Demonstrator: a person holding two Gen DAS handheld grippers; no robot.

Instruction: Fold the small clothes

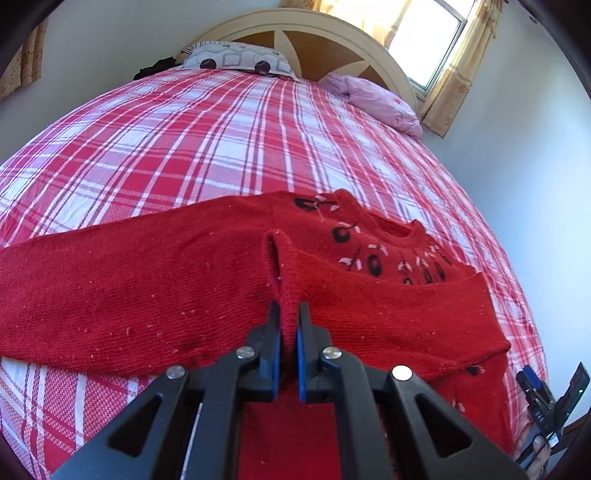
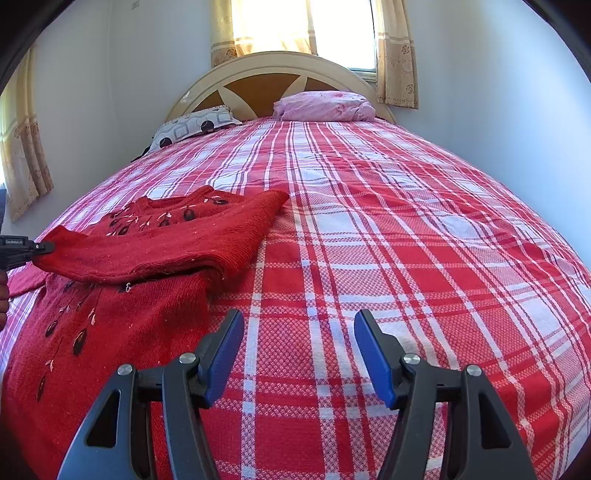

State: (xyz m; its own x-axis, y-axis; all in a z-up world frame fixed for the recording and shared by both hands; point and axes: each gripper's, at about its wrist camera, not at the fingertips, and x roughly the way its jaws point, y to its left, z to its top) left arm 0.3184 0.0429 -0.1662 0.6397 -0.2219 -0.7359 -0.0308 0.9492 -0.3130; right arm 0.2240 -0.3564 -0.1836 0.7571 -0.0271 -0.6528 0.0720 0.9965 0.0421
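The left gripper (image 1: 289,325) was clenched on a sleeve cuff (image 1: 284,280) of the red sweater (image 1: 129,288), which lay on the plaid bed (image 2: 406,240). The right gripper (image 2: 299,354) hung released, holding nothing. Best to lay the sleeve flat across the chest, unwrinkled. Pillows (image 2: 321,107) sat by the headboard (image 2: 266,70) under a curtained window (image 2: 295,26).

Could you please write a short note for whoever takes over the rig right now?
Left gripper: shut on a sleeve cuff of the red sweater, holding that sleeve across the chest.
Right gripper: open, empty, over the bare plaid bedspread beside the sweater.
Done: one sleeve is folded across.
Left: release the cuff, fold in the other sleeve, then fold the body.
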